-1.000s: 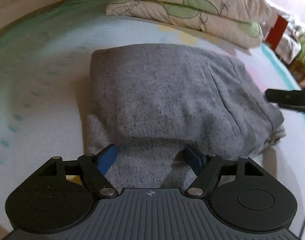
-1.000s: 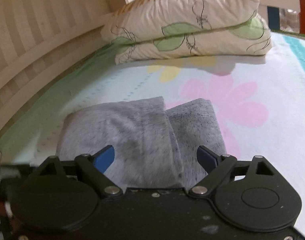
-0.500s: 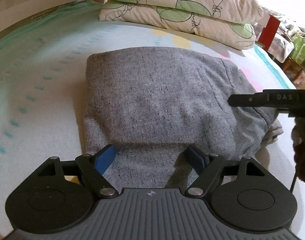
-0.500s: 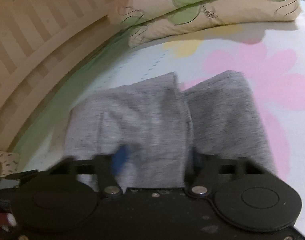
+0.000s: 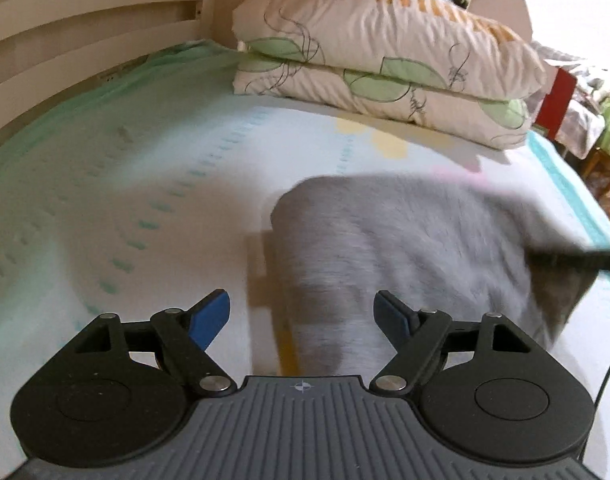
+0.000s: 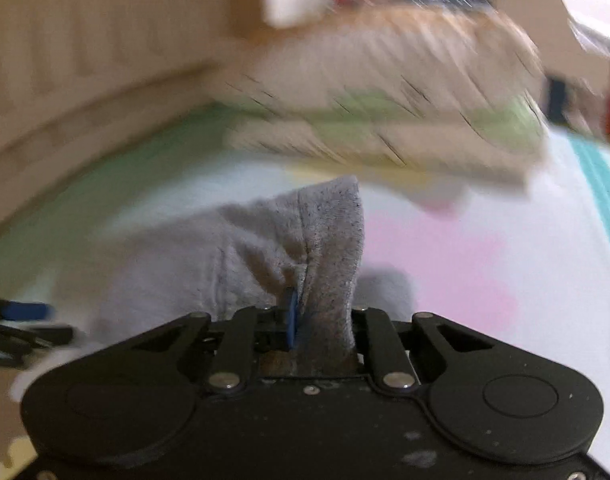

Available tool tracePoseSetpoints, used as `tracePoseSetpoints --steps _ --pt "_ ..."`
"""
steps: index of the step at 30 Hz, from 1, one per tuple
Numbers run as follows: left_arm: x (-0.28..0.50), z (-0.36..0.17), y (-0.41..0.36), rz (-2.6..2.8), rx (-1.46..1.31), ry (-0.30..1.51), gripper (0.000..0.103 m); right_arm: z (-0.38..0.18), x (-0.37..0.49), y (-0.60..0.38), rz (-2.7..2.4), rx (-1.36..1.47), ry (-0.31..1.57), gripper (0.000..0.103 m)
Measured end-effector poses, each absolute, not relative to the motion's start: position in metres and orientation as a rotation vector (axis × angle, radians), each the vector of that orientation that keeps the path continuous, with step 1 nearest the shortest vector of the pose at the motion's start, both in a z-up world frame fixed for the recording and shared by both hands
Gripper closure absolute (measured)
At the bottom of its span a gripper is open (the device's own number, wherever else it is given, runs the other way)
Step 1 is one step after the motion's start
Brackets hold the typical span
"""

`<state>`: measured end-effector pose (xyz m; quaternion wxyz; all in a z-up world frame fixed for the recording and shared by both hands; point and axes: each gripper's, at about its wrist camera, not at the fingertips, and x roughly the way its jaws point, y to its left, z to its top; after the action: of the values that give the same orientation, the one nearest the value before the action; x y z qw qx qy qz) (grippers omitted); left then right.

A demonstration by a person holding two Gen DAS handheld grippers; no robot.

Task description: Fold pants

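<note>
The pants lie on the bed, near its right edge. Two pillows, one stacked on the other, sit behind them at the bed's far end. The headboard runs along the bed's left edge.

Home bedroom. Bed with pastel sheet: mint edge, pink and yellow flower print. Two stacked pillows, leaf pattern, at far end. Cream slatted headboard along left side. Cluttered furniture past bed on right, piled with fabric.
</note>
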<state>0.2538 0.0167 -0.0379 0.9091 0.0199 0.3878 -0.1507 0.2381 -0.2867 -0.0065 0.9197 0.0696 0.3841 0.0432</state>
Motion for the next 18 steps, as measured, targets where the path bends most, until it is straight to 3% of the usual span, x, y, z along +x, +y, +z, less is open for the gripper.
tracePoseSetpoints --steps 2,8,13,15,18 --pt "0.26 -0.039 0.01 -0.315 0.063 0.809 0.025 -0.034 0.247 -0.293 0.086 0.132 0.883 0.082" --pt "0.277 -0.023 -0.011 -0.325 0.134 0.747 0.025 -0.001 0.212 -0.304 -0.008 0.185 0.632 0.069" --pt "0.308 -0.022 -0.051 -0.311 0.187 0.717 0.024 0.018 0.226 -0.281 0.095 0.109 0.607 0.069" --pt "0.325 -0.033 -0.059 -0.274 0.204 0.741 0.024 0.013 0.239 -0.273 0.105 0.082 0.629 0.077" --pt "0.348 -0.06 -0.064 -0.214 0.238 0.808 0.024 -0.003 0.266 -0.274 0.069 0.086 0.692 0.078"
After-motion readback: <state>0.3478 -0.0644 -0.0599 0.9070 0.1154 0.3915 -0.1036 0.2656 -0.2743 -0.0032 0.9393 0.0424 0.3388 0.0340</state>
